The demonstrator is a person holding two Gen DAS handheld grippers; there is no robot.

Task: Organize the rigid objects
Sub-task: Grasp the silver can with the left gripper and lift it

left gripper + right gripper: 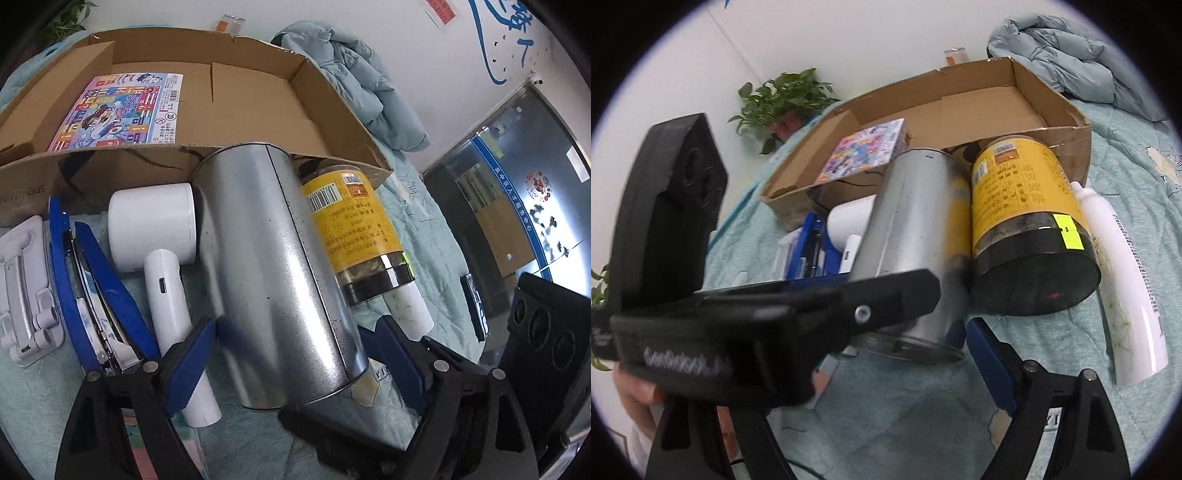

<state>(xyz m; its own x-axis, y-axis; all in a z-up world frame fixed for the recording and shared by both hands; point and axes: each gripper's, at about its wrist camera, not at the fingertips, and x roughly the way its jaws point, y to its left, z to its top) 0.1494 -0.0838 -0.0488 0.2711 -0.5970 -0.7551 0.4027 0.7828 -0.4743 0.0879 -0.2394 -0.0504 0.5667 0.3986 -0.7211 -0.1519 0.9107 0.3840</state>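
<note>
We're lining up on the metal can (pixel 280 273), box (pixel 236 99) waiting at twelve o'clock.

Left gripper (pixel 295 354) straddles the can's near end, jaws apart, pads seemingly not yet pressing; yellow jar (pixel 351 229) lies at its three o'clock. Right gripper (pixel 886 332) hovers spread too, holding nothing. Next we'd squeeze, lift, clear the box's wall.

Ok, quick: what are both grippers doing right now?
Left gripper: jaws open, straddling the silver tin, not gripping.
Right gripper: jaws open, holding nothing.
</note>
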